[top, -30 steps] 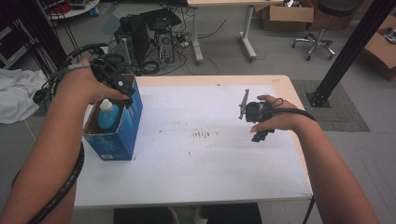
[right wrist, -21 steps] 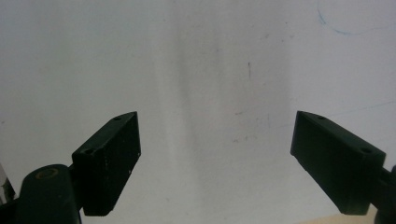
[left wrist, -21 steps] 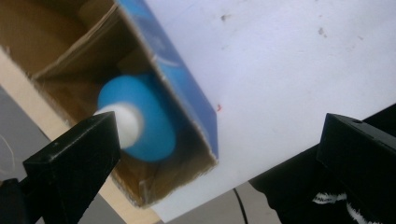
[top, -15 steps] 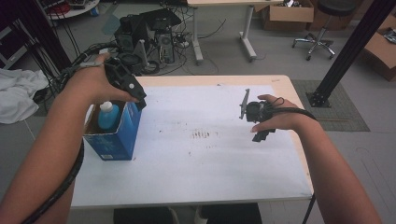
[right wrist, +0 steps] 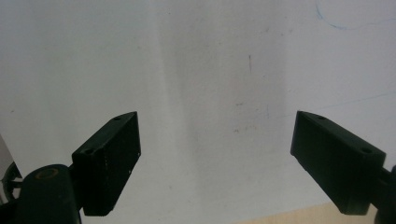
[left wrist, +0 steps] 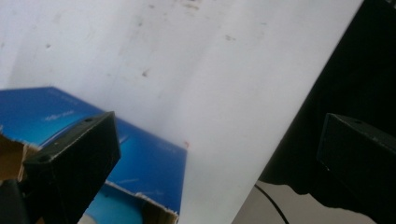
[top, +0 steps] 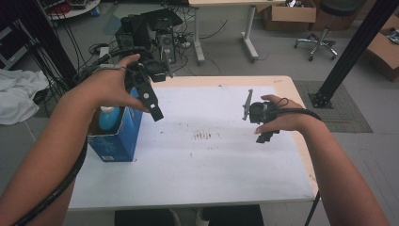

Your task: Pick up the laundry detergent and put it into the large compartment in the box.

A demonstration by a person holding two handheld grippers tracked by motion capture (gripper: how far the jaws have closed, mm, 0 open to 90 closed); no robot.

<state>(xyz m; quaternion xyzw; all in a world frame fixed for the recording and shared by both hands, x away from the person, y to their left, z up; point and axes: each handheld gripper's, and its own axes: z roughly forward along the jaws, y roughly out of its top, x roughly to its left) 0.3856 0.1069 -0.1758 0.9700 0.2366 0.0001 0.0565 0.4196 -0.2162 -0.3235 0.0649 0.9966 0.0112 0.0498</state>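
- Wide bare stretch of white table top (top: 211, 160) between the two grippers, open to passage.
- At the left edge, an upright blue carton (top: 117, 136) holding a bottle (top: 108, 117), blocking low sweeps there.
- Nothing between right gripper (right wrist: 217, 154) jaws.

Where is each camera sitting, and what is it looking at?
High view: sits above the person's side, looks forward and down at the white-topped table; both forearms, left tool and right tool show.
Left gripper view: rides the left tool, looks past open jaws at the open blue cardboard box.
Right gripper view: rides the right tool, looks down at bare tabletop between open jaws.
Shared: the high and left gripper views both show the box holding a light blue bottle.
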